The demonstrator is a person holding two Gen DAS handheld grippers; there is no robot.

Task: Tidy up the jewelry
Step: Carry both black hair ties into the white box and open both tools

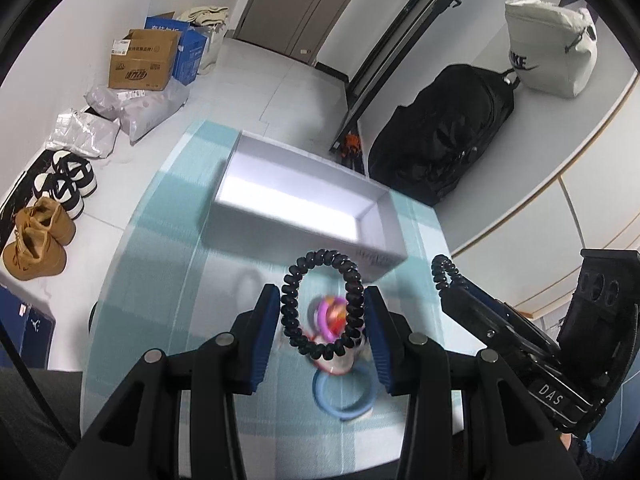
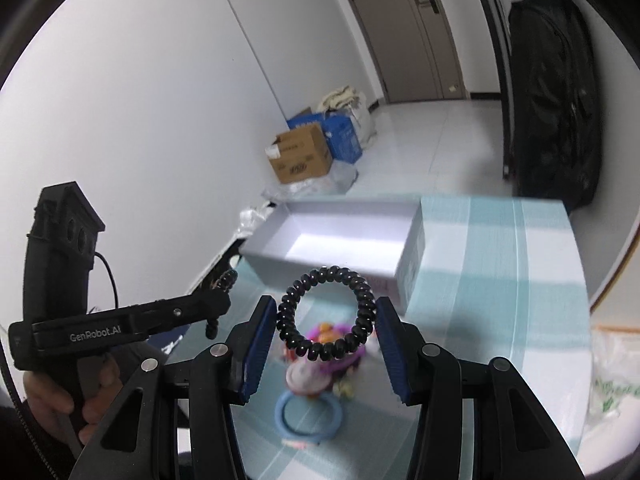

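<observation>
Teal checked table [image 1: 160, 280]: each gripper's fingers, left [image 1: 322, 308] and right [image 2: 326, 320], clamp a black spiral hair tie [image 1: 322, 308] [image 2: 326, 316]; beyond them the white cardboard box [image 1: 300, 200] sits empty, below them colourful trinkets [image 1: 332, 316] wait, so sorting's barely begun

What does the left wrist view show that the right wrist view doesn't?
Only the left wrist view: shoes along the floor and a white bag. Only the right wrist view: the hand holding the left claw. Both: a black spiral hair tie in each claw, the open white box, the blue ring, the teal cloth.
</observation>
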